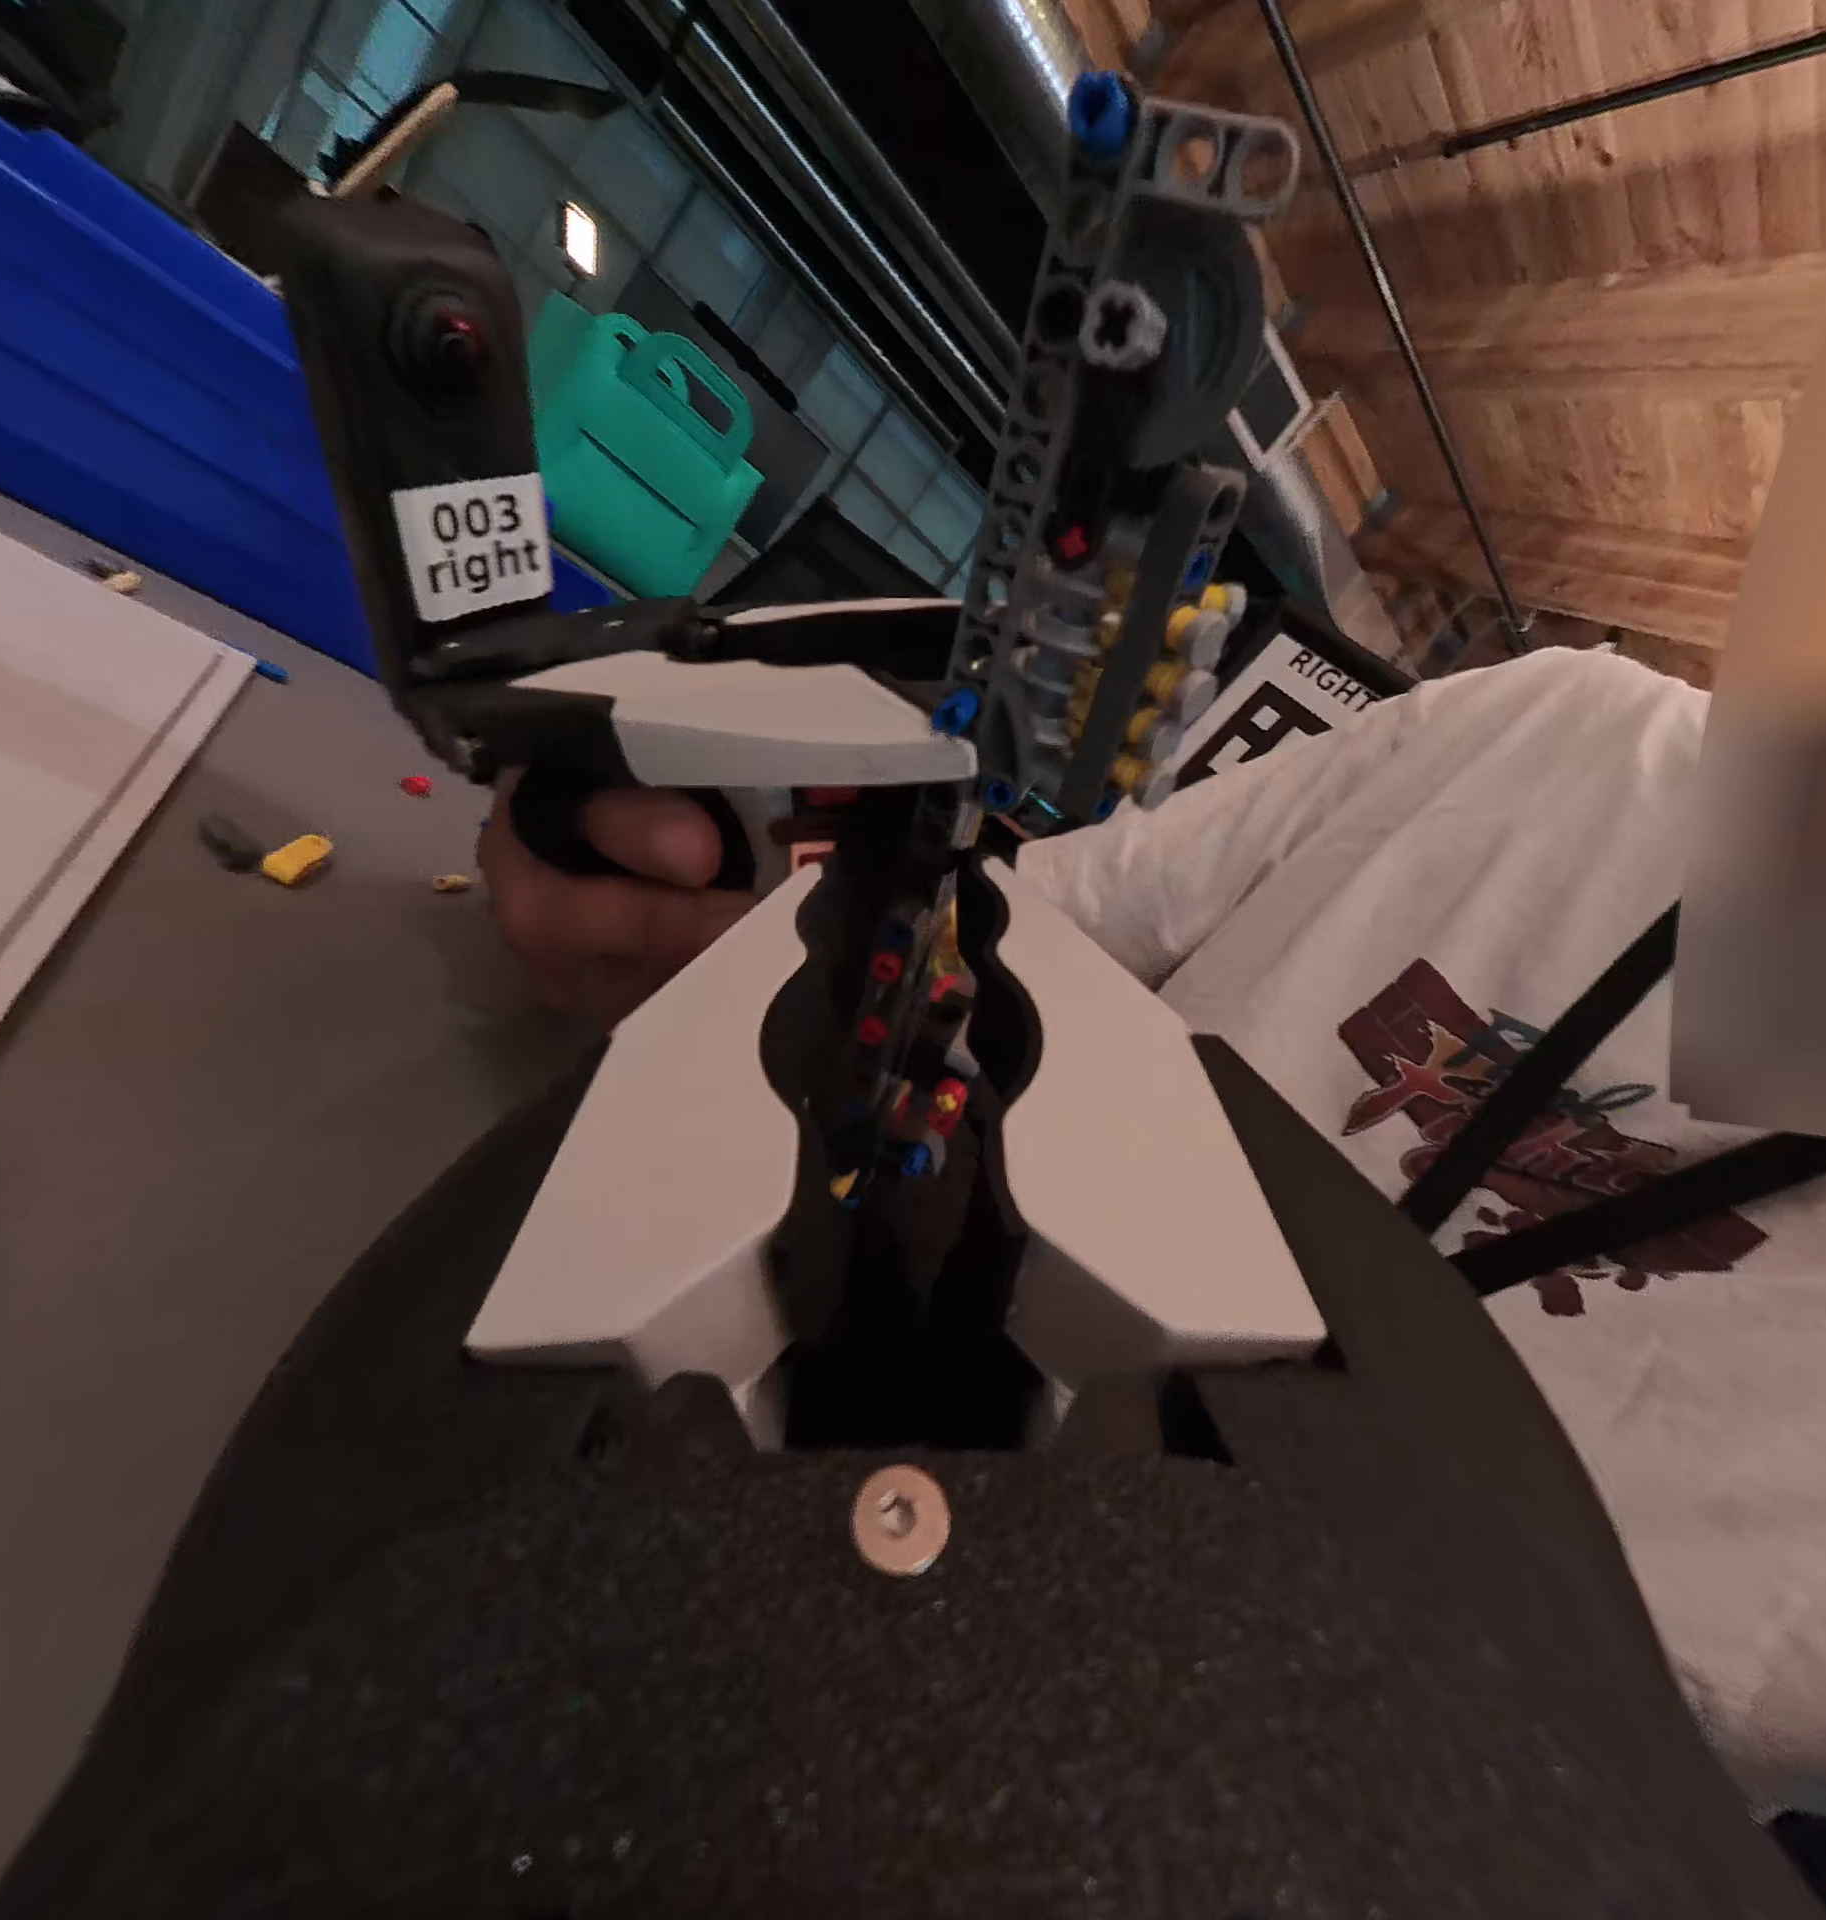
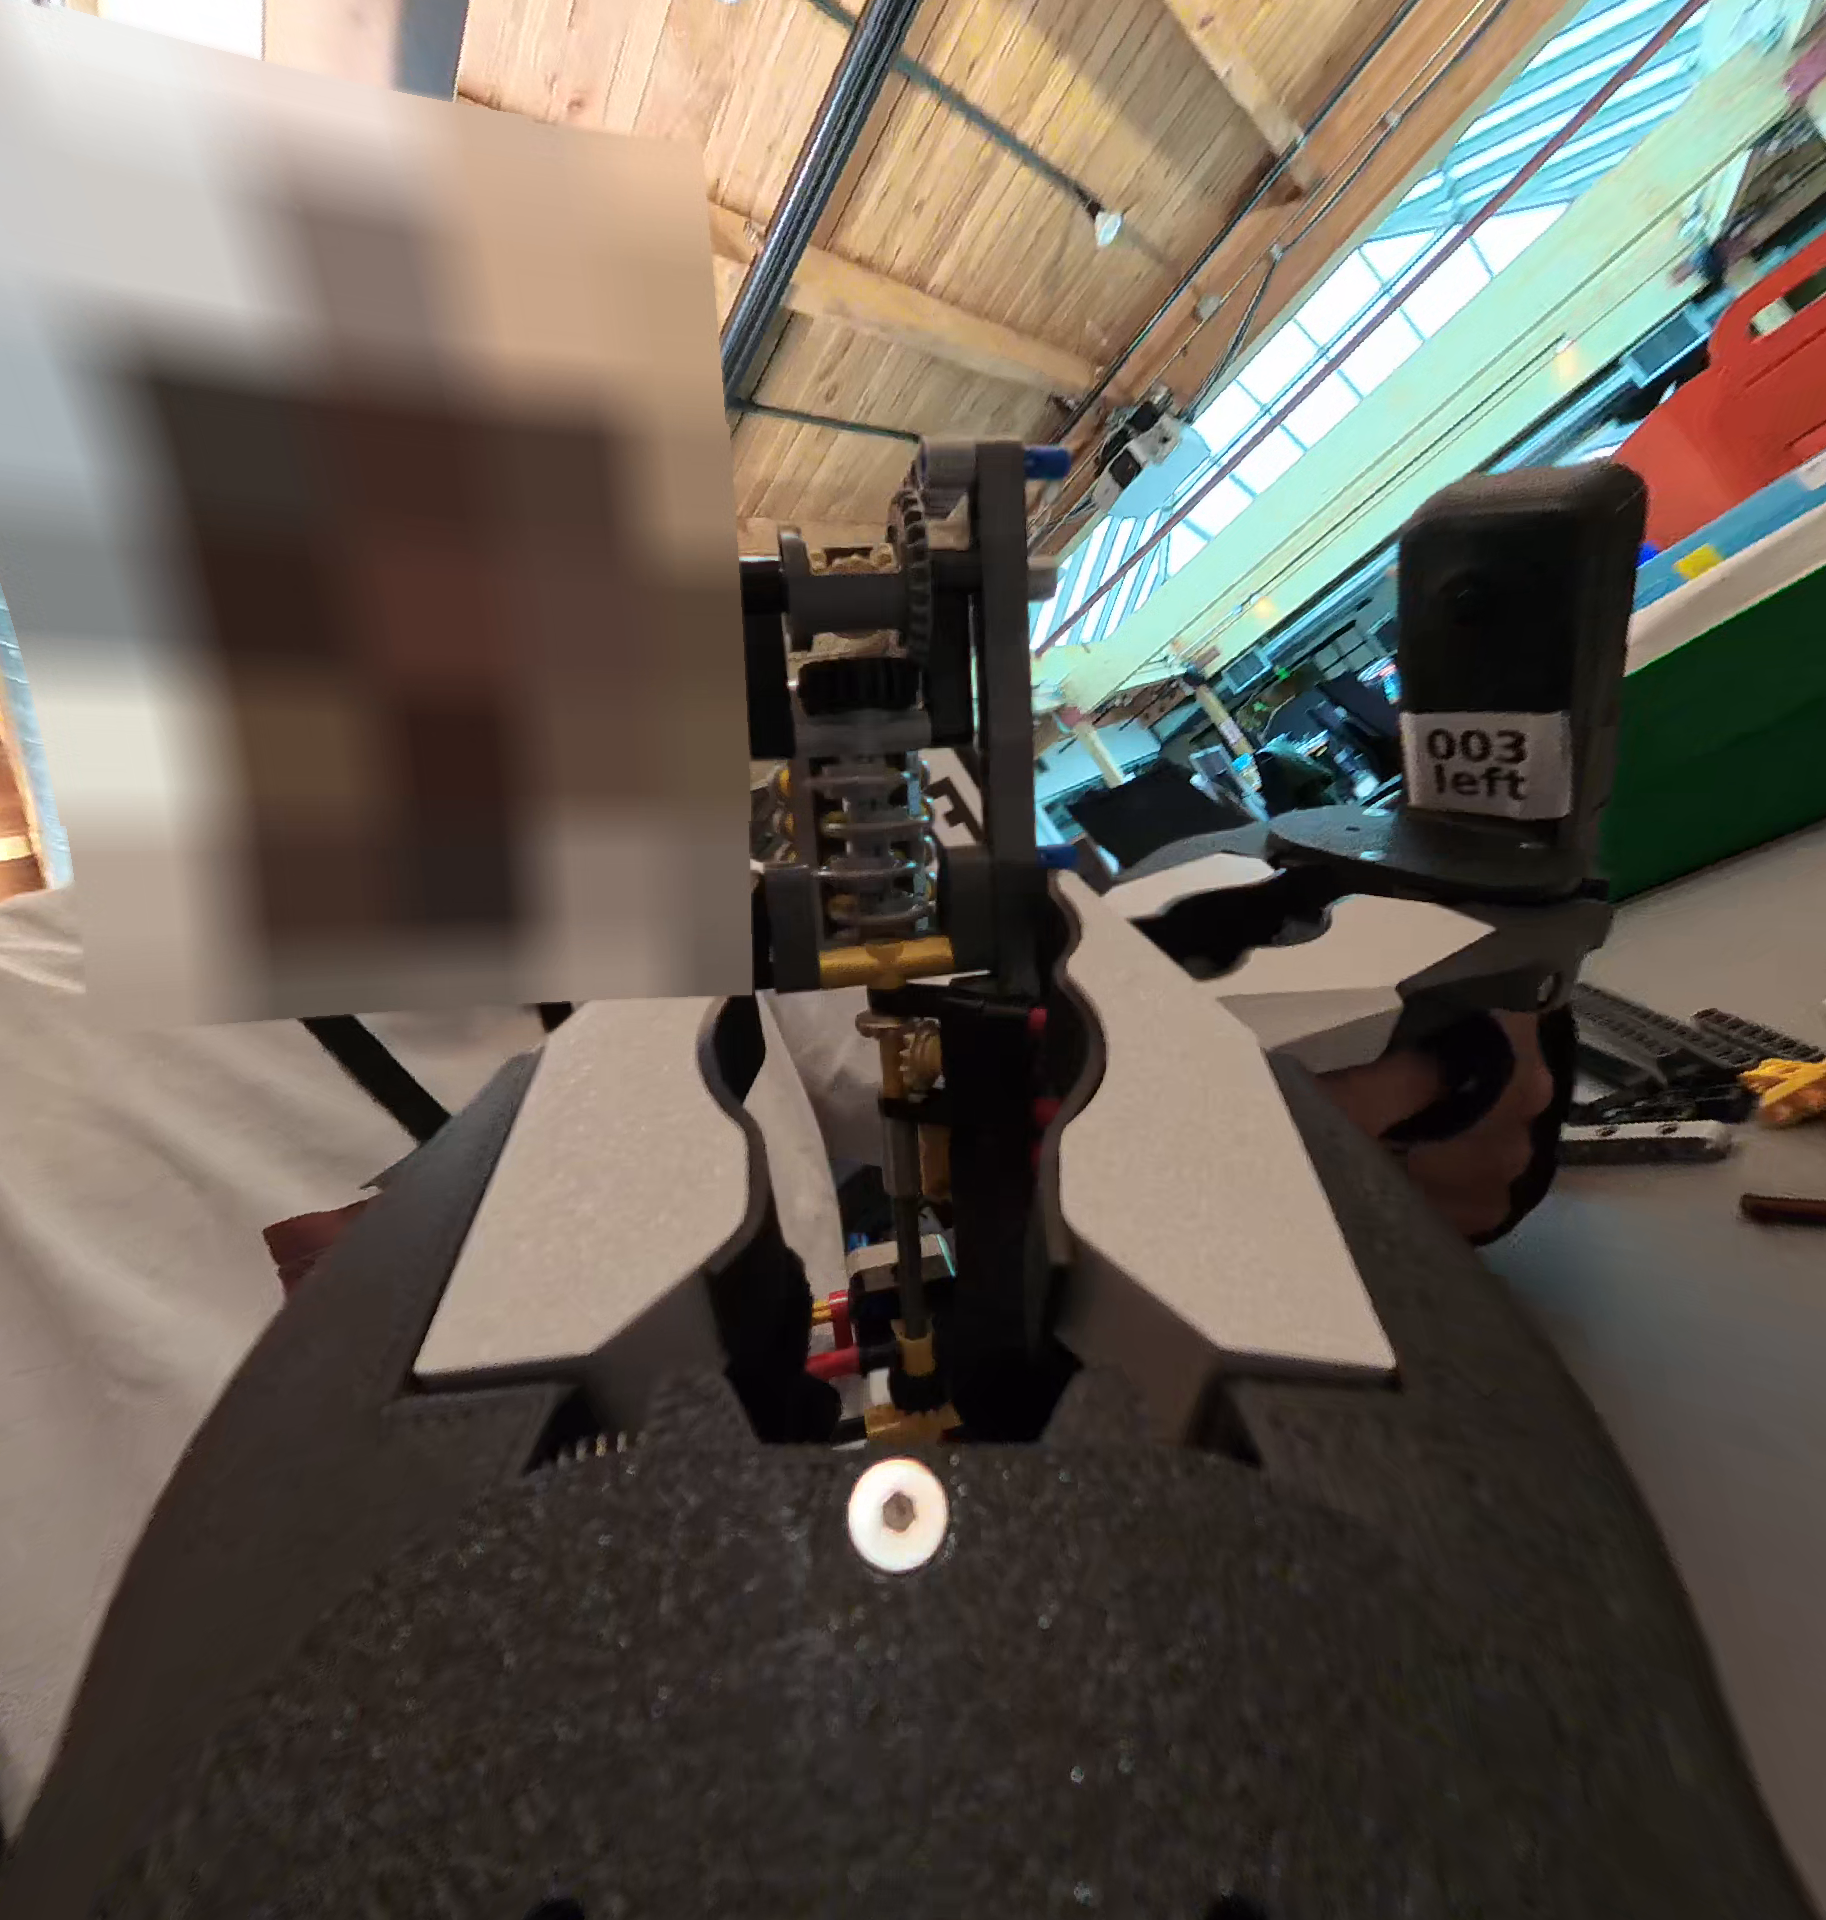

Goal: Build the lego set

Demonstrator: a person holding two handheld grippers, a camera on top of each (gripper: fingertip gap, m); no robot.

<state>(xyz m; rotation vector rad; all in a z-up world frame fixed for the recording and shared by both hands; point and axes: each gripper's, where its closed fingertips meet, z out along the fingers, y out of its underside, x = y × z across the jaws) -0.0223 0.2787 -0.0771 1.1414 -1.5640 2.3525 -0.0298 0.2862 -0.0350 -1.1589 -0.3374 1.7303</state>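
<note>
A tall Lego Technic assembly of grey and black beams, gears, a spring and yellow, red and blue pins is held up in the air between both grippers. My left gripper is shut on its lower end. My right gripper comes in from the left and clamps it a little higher. In the right wrist view the assembly stands upright between the fingers of my right gripper, its black beam against the right finger. The left gripper reaches it from the right.
A grey table holds loose pieces: a yellow one, a red one, black beams, and yellow parts. A white board, blue bin, teal case, green bin. A white shirt is close behind. The grippers' ends are close to 4 cm from one another.
</note>
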